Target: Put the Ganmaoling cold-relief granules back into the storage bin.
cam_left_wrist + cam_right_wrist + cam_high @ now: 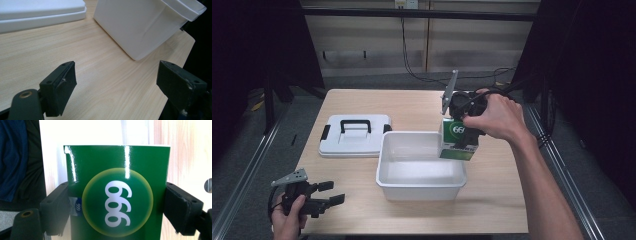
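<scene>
Holding one green box [457, 141] in my right gripper [466, 131] over the white tub's [421, 183] far right corner.

Box is glossy card, rectangular, w/ a yellow-ringed round badge reading 999; in the right gripper view [117, 192] the black jaws press flat on its two sides. Its lower end sits at the tub's rim, right at the corner; can't tell if it touches. Tub is 1 smooth white plastic bin, rounded corners, lipped rim. Just left of the tub lies 1 flat white lid [354, 135] w/ a black handle and black clips. My left gripper [323, 196] hovers near the tub's near left corner, jaws wide apart, nothing between them, over pale wood-grain table [502, 200].
</scene>
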Demonstrator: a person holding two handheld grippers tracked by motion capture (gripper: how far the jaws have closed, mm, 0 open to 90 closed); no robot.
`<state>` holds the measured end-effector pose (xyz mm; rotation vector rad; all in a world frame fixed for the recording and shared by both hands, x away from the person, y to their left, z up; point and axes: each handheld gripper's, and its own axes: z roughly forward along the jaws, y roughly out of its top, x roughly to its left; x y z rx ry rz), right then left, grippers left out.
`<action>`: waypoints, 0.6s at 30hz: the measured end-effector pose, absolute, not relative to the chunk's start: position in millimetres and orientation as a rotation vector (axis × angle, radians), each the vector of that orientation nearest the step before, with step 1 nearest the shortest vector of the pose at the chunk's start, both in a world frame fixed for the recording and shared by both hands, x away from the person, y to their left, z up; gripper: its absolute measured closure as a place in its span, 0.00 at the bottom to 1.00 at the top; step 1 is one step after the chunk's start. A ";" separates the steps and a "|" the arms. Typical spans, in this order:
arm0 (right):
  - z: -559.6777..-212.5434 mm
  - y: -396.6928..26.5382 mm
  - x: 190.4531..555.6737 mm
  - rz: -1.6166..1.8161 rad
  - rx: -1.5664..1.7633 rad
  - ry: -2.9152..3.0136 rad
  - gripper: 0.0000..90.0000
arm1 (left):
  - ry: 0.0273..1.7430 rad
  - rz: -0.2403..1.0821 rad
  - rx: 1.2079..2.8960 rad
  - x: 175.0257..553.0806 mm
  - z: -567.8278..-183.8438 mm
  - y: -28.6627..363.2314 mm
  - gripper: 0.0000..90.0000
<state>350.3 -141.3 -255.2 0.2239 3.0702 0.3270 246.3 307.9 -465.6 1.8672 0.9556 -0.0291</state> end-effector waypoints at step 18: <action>-285.0 -116.9 357.8 0.297 0.184 3.106 0.18 | 0.951 -0.032 1.868 246.2 -465.6 307.9 0.18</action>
